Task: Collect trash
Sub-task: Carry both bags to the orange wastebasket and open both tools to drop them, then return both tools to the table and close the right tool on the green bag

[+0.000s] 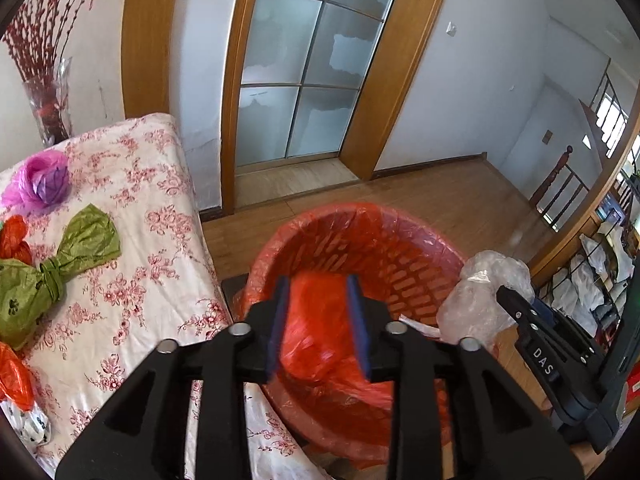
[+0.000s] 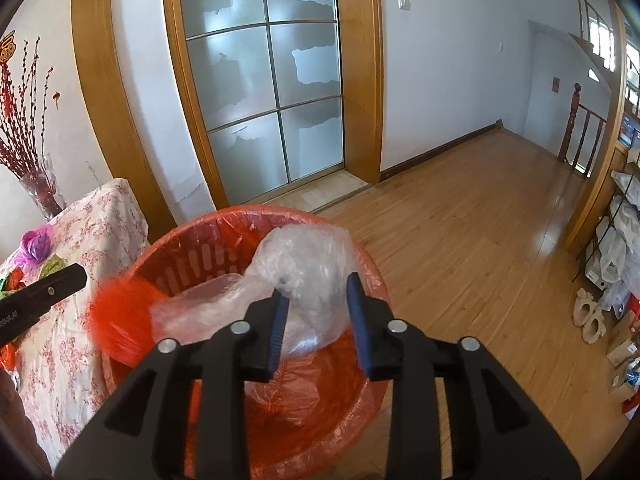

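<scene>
- Black linkage of the left gripper (image 1: 320, 316) fills the bottom of its view; the jaws stand partly apart, and a crumpled red bag (image 1: 316, 320) is seen between the blue pads, blurred. Whether the pads touch it cannot be told; it looks loose, on its way down.
- Below it a red basket (image 1: 400, 232), lined with thin red film, is placed on the wooden floor (image 1: 460, 196) just beside the bench (image 1: 160, 240).
- In the right wrist view, the right gripper (image 2: 320, 316) is held over the same basket, jaws likewise partly apart. A clear plastic bag (image 2: 296, 272) hangs between and ahead of the pads, over the basket's mouth; no firm pinch is seen.
- The step in hand is judged to be the drop: both pieces are being let go into the basket.
- Next, both grippers would need to be lifted clear and swung back to the bench, where more trash is left: a green knotted bag (image 1: 52, 272), a purple bag (image 1: 40, 182) and an orange bag (image 1: 14, 240).
- The green knotted bag would be best taken at its tied waist, with the jaws opened wider.
- A glass vase of red twigs (image 1: 48, 108) stands at the bench's far corner and is to be avoided.
- The two grippers are close together over the basket, so a collision is possible on withdrawal.
</scene>
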Motion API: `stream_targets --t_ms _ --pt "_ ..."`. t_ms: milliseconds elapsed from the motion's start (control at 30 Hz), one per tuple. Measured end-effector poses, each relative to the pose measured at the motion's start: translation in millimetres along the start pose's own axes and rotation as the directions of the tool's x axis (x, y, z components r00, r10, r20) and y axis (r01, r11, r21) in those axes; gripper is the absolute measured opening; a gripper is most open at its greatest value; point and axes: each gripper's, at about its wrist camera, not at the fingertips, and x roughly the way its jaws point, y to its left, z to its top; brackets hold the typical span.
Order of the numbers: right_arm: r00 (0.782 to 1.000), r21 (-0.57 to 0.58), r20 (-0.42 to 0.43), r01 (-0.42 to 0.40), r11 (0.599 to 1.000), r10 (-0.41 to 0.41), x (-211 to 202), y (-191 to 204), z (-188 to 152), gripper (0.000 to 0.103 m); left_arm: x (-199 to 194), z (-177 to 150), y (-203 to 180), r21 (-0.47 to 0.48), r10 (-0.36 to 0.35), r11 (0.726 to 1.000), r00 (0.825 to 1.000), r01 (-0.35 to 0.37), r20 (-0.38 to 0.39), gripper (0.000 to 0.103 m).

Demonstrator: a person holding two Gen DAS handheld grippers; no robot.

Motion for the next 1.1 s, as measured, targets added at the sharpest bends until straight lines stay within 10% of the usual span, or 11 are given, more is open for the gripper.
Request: stream_targets --t_ms 267,800,1100 --pt "1.000 0.008 -0.001 -0.029 1.000 0.029 -2 3 -1 0.058 -11 -1 13 -0.024 0.041 0.999 0.999 -0.040 0.016 0.047" --pt "0.997 -0.056 0.021 -0.069 0.996 0.070 -30 52 -4 0.058 -77 -16 71 -0.067 0.148 0.988 0.984 -0.142 0.101 0.062" --pt "0.986 -0.139 0.010 -0.166 0.976 0.169 -54 121 -18 0.058 -139 -47 150 -0.157 0.295 0.949 0.945 -0.273 0.140 0.066"
